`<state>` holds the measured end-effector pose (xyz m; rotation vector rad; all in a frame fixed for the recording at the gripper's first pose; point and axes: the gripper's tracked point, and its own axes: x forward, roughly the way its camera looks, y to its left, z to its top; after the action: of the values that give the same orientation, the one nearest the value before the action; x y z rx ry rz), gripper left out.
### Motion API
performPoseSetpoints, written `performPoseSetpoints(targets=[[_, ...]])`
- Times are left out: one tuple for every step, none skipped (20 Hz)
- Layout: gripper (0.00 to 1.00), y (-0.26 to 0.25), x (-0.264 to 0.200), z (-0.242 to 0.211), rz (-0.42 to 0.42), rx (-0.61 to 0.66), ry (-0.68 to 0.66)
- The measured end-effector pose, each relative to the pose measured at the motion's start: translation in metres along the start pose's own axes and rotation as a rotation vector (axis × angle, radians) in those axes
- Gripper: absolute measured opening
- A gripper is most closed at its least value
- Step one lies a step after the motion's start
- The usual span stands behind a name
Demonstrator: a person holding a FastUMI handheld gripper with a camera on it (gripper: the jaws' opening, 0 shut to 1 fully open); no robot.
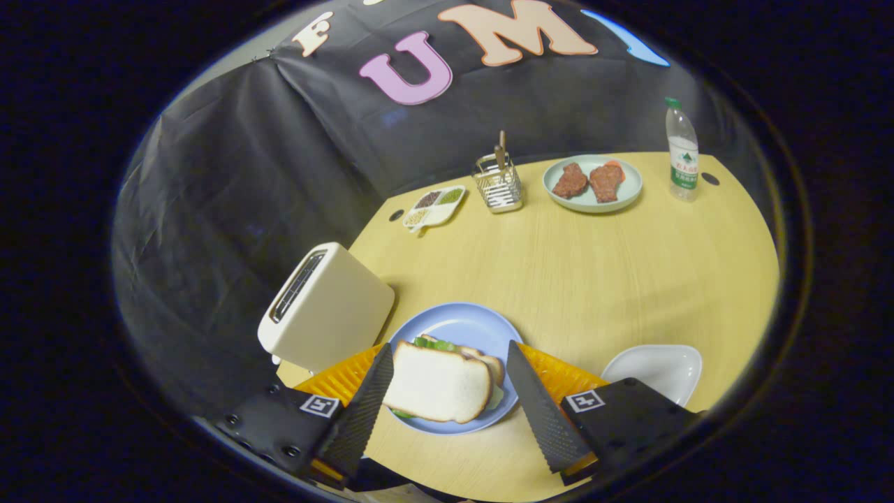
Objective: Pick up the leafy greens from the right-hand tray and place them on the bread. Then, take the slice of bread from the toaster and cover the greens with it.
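Note:
A white bread slice (pixel 438 383) lies on top of leafy greens (pixel 433 344), whose green edge peeks out at the far side, with another bread slice (pixel 489 362) showing under them. The stack rests on a blue plate (pixel 461 325). My gripper (pixel 448 356) is open, its two fingers spread wide on either side of the stack, neither one pressing on the bread. A white toaster (pixel 325 307) stands just left of the plate, with its slot looking dark. An empty white tray (pixel 656 370) sits beyond the right finger.
An orange mat (pixel 559 374) lies under the blue plate. At the far side of the wooden table (pixel 594 272) stand a plate with meat pieces (pixel 592 183), a wire utensil holder (pixel 498 183), a divided dish of grains (pixel 434 207) and a water bottle (pixel 682 150).

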<state>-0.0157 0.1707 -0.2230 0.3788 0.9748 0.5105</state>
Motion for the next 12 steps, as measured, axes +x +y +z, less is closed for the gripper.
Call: performPoseSetpoints(targets=[[1.00,0.000,-0.009,0.008,-0.004,-0.014,-0.029],[1.00,0.001,-0.019,0.014,-0.010,-0.030,-0.060],[1.00,0.002,-0.029,0.021,-0.015,-0.046,-0.088],[1.00,0.002,-0.041,0.027,-0.023,-0.061,-0.117],[1.00,0.002,-0.052,0.034,-0.033,-0.077,-0.151],[1.00,0.002,-0.064,0.039,-0.044,-0.093,-0.180],[1.00,0.000,-0.075,0.044,-0.059,-0.110,-0.210],[1.00,0.000,-0.086,0.048,-0.075,-0.124,-0.237],[1.00,-0.002,-0.097,0.052,-0.091,-0.136,-0.260],[1.00,-0.003,-0.107,0.054,-0.110,-0.146,-0.285],[1.00,-0.003,-0.118,0.058,-0.126,-0.156,-0.311],[1.00,-0.005,-0.129,0.061,-0.147,-0.165,-0.338]])
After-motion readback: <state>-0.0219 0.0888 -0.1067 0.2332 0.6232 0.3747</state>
